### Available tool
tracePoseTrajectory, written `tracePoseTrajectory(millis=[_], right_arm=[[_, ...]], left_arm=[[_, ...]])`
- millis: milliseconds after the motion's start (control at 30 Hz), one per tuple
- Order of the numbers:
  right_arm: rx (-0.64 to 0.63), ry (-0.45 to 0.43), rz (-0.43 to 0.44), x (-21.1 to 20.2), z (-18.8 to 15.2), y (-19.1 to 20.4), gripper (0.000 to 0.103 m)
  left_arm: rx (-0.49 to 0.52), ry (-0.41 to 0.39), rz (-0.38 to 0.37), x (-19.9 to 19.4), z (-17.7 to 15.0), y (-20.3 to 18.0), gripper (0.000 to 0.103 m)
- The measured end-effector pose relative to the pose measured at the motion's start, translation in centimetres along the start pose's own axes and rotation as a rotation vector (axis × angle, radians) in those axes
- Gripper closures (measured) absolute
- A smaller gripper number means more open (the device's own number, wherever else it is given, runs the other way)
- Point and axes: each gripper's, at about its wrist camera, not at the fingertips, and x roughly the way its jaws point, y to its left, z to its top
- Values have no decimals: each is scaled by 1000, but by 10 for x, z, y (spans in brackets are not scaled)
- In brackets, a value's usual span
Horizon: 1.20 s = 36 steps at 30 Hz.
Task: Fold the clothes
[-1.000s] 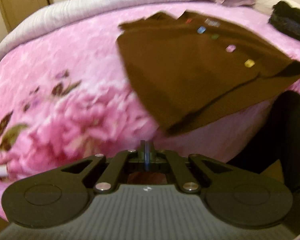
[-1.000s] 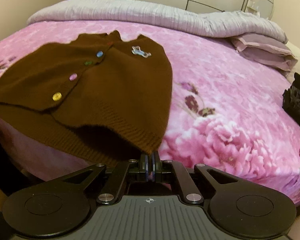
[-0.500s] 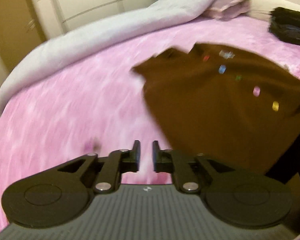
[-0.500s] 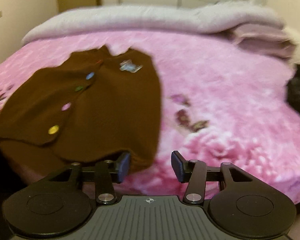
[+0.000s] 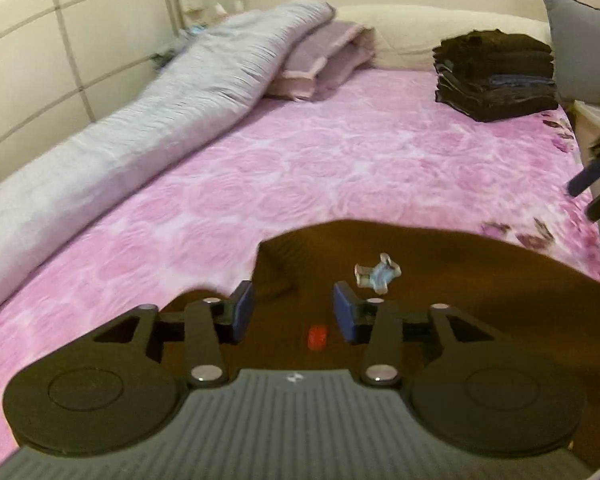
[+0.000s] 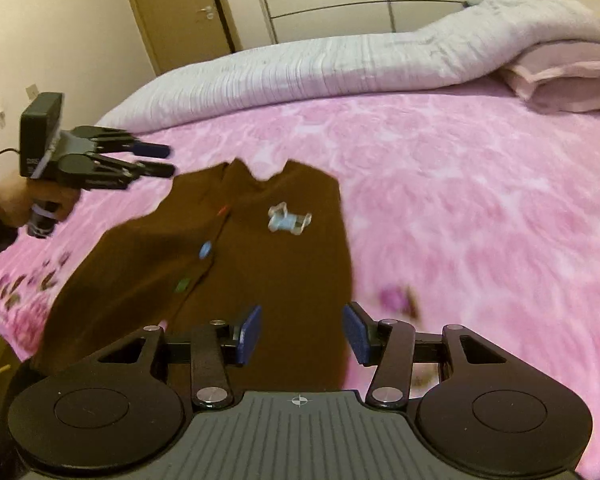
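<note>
Brown cardigan (image 6: 260,264): flat on the pink bed (image 6: 480,200), buttons up, near its front edge.
Left claw (image 5: 294,312): level above the collar, fingers wide apart, empty; held in a hand (image 6: 24,200) at the far left in the right wrist view.
Right claw (image 6: 302,334): low over the hem, fingers wide apart, gripping nothing.
Dark folded stack (image 5: 496,76): far right corner of the bed.

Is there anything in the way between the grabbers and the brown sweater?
Nothing visible. The brown sweater lies flat on the pink blanket, and the open right gripper and left gripper hover right above it.
</note>
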Motion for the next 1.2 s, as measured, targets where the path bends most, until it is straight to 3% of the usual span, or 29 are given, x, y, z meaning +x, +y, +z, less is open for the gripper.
tracePoseTrajectory(millis=[133, 233, 300, 400, 467, 567, 600, 633, 700, 767, 800, 867, 933, 1033, 1100, 1200], right_arm=[[22, 4, 92, 74, 45, -52, 54], [121, 14, 180, 129, 74, -90, 54], [160, 37, 225, 159, 87, -110, 54], [216, 92, 282, 203, 100, -134, 54], [279, 129, 343, 228, 99, -143, 54], [331, 127, 412, 245, 98, -146, 55], [359, 120, 432, 246, 100, -147, 83], [379, 118, 453, 245, 103, -147, 99], [306, 13, 399, 219, 114, -133, 100], [91, -133, 333, 176, 115, -96, 100], [-17, -204, 299, 154, 116, -78, 100], [-233, -220, 238, 142, 97, -38, 100], [-338, -104, 243, 153, 76, -20, 99], [-428, 27, 244, 169, 50, -3, 98], [-447, 58, 236, 171, 42, 3, 91], [-389, 15, 230, 168, 51, 2, 84]], left_arm=[[-34, 69, -43, 79, 28, 26, 63], [46, 116, -24, 125, 34, 46, 63], [184, 178, 6, 149, 29, 48, 65], [245, 257, -77, 172, 14, 54, 65], [257, 239, -148, 178, 7, 55, 64], [259, 190, -190, 181, 4, 53, 68], [250, 175, -202, 181, 6, 54, 74], [250, 140, -194, 178, 9, 53, 90], [271, 13, -106, 165, 15, 49, 93], [261, -95, -21, 150, 14, 48, 92], [265, -104, 15, 146, 12, 48, 92], [289, -12, 9, 150, 6, 49, 86], [312, 78, 1, 151, -4, 50, 84], [271, 115, 9, 133, -15, 57, 82], [225, 98, 5, 116, -16, 62, 78], [161, 57, -31, 97, -15, 64, 76]])
